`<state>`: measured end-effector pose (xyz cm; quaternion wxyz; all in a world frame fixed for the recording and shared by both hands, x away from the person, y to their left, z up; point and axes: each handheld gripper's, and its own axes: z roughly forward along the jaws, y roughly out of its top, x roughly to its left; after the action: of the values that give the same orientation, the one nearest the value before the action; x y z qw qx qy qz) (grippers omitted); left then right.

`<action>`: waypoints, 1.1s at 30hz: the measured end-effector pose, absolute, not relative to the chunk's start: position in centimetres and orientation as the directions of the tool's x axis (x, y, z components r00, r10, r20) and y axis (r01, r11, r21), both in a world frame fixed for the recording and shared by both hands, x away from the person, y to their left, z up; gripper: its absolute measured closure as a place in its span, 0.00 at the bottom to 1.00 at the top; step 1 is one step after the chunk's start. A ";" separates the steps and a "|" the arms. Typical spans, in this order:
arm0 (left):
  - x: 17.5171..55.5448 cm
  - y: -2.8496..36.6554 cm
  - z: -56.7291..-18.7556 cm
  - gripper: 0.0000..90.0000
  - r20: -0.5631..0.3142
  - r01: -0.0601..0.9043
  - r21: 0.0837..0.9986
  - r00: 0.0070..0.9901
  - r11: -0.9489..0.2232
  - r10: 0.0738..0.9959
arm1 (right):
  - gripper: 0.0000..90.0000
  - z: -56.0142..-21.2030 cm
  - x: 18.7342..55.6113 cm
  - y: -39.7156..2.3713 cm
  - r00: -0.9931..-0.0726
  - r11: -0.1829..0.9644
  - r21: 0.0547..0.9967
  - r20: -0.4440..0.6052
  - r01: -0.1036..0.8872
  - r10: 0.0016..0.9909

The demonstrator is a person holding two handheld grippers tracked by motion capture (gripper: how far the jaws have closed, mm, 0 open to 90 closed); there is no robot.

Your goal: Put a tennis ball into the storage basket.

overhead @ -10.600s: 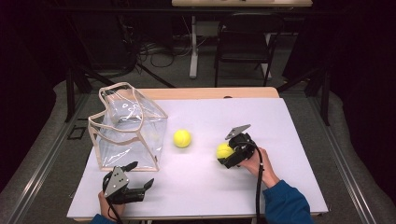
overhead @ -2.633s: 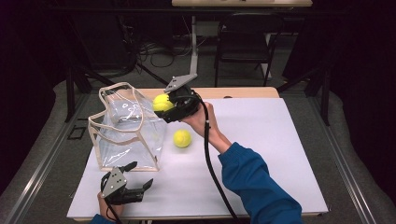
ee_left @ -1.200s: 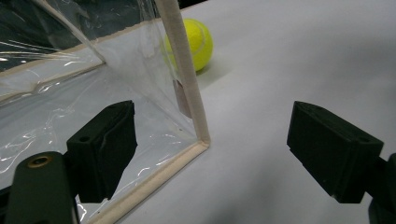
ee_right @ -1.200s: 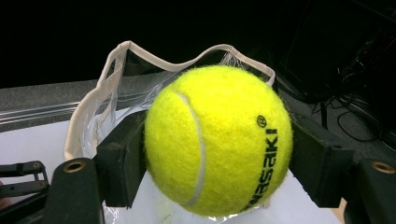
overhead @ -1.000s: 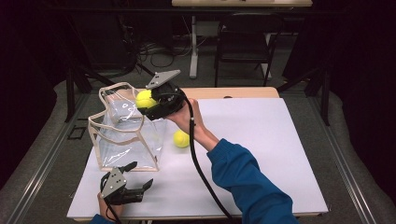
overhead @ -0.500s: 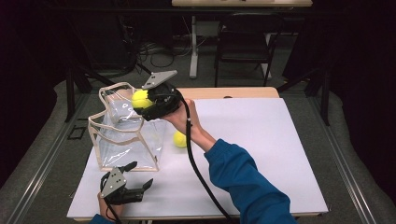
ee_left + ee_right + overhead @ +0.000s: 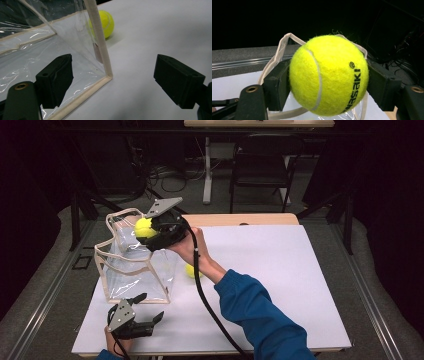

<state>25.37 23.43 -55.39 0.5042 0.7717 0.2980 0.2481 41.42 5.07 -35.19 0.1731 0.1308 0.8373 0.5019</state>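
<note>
White worktop (image 7: pixel 260 270), clear bag (image 7: pixel 132 270) at left of frame. Right tool (image 7: pixel 150 231) clamps a tennis ball (image 7: pixel 143 227) over the bag's mouth; I'd centre it, drop low before letting go. Left tool (image 7: pixel 145 312) sits wide open, empty, second ball (image 7: pixel 190 271) beside the bag

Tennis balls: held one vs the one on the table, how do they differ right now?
The held tennis ball is clamped in the right tongs, up in the air over the clear bag; the second tennis ball rests on the white table beside the bag, untouched. The held ball shows black lettering in the right gripper view; on the second ball I can't make out any print. Both are yellow and look alike in size.
</note>
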 end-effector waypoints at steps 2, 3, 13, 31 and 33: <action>25.3 23.4 -55.4 0.18 0.084 0.209 0.926 0.699 -0.315 0.710 | 0.30 -35.2 41.4 5.3 -0.907 0.464 0.885 -0.156 0.047 0.390; 25.3 23.4 -55.4 0.18 0.081 0.211 0.926 0.699 -0.314 0.710 | 0.30 -35.3 41.3 5.5 -0.908 0.463 0.885 -0.156 0.046 0.390; 25.3 23.4 -55.4 0.18 0.079 0.211 0.927 0.699 -0.310 0.711 | 0.30 -35.4 41.0 6.5 -0.913 0.476 0.878 -0.159 0.043 0.375; 25.4 23.5 -55.4 0.18 0.079 0.208 0.928 0.702 -0.310 0.708 | 0.29 -36.1 40.9 7.8 -0.928 0.513 0.855 -0.131 0.073 0.350; 25.4 23.5 -55.4 0.18 0.075 0.214 0.926 0.701 -0.310 0.709 | 0.29 -36.2 41.0 7.9 -0.928 0.519 0.852 -0.132 0.074 0.349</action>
<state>25.39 23.51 -55.38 0.5054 0.7715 0.2991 0.2448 40.96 7.89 -36.21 0.1445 0.1229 0.8593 0.4750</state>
